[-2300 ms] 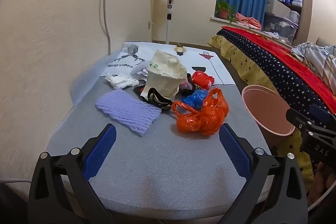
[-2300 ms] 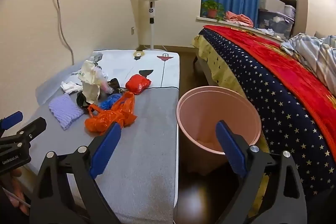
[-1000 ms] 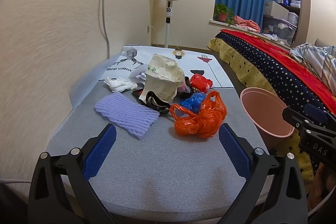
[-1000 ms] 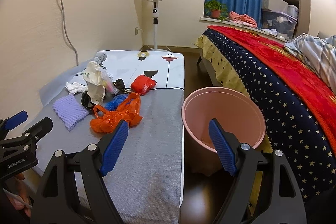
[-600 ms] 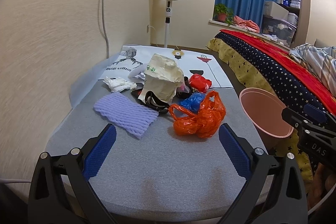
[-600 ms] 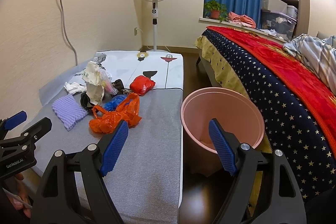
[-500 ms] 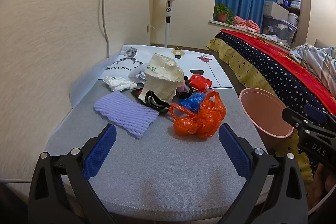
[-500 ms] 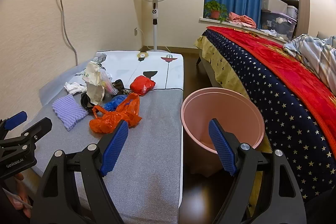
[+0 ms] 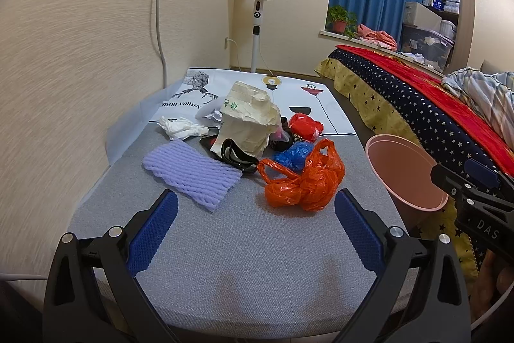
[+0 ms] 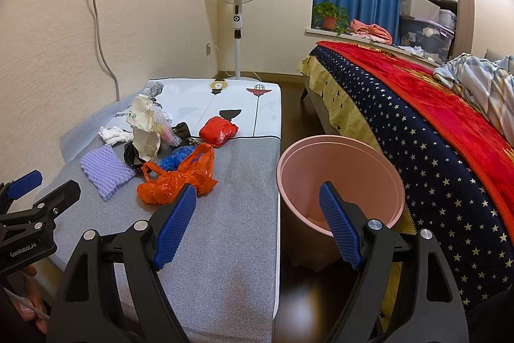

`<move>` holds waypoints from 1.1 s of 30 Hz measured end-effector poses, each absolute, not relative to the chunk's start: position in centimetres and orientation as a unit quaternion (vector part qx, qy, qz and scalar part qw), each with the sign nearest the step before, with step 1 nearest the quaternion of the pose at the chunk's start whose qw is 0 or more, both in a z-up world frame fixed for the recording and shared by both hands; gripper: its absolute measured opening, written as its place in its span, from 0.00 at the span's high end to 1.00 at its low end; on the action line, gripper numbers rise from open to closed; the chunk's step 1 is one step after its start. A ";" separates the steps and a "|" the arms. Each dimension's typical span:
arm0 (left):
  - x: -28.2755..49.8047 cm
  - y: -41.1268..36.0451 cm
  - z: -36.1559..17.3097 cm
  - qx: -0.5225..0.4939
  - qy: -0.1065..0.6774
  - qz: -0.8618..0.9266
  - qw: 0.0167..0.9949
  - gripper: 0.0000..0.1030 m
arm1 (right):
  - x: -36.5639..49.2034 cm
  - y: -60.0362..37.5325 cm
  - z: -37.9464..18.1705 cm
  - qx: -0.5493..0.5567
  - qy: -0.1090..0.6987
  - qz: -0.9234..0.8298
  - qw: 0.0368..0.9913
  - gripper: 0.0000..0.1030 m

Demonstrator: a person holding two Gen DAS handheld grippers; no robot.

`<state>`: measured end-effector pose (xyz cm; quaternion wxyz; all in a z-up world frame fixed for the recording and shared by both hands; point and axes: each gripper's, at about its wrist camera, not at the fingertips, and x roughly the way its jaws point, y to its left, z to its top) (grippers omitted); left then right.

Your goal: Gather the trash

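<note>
The trash is lying in a loose heap on the grey bench [image 9: 257, 262], toward its far half, with the pink bin [image 10: 340, 179] standing on the floor just beside the bench's right edge. Nearest is a knotted orange plastic bag [image 9: 303, 182]; behind it are sitting a blue bag [image 9: 295, 151], a red bag [image 9: 305, 126], a crumpled paper bag [image 9: 249, 121], white tissue [image 9: 181, 127] and a purple foam net [image 9: 191, 174].

The left claw [image 9: 253, 227] is hovering over bare bench with its jaws spread wide and nothing between them. The right claw [image 10: 257, 224] is likewise gaping and empty, straddling the gap between bench and bin.

All of it is looking light, soft and crushable. The plastic is probably slippery, so the orange bag's knot or handle loops are seeming the surest place to pinch; the foam net should be gripping easily at an edge.

Black items under the paper bag are partly covered and hard to identify. The bin's bottom is hiding behind the right claw's finger, so its contents are unclear.
</note>
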<state>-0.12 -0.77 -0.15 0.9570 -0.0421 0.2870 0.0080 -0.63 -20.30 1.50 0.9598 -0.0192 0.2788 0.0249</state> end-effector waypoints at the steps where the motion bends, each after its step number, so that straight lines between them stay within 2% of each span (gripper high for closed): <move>1: -0.1 -0.7 -0.1 -0.042 0.287 0.008 0.957 0.08 | -0.6 -20.3 1.5 -0.020 0.279 0.025 0.960 0.24; 16: -0.1 -0.8 -0.1 -0.045 0.289 0.006 0.956 0.08 | -0.6 -20.2 1.6 -0.017 0.281 0.027 0.959 0.24; 21: 0.2 -0.6 -0.2 -0.048 0.294 0.009 0.955 0.18 | -0.5 -20.3 1.5 -0.006 0.284 0.037 0.958 0.25; 23: 0.5 -0.2 -0.4 -0.052 0.298 0.017 0.953 0.23 | -0.2 -20.2 1.4 0.001 0.286 0.046 0.957 0.33; 27: 1.6 0.8 -0.9 -0.061 0.308 0.040 0.949 0.35 | 0.6 -20.3 1.0 0.021 0.290 0.070 0.954 0.39; 33: 3.5 2.7 -1.8 -0.078 0.316 0.079 0.942 0.39 | 2.9 -19.0 0.0 0.044 0.301 0.102 0.947 0.40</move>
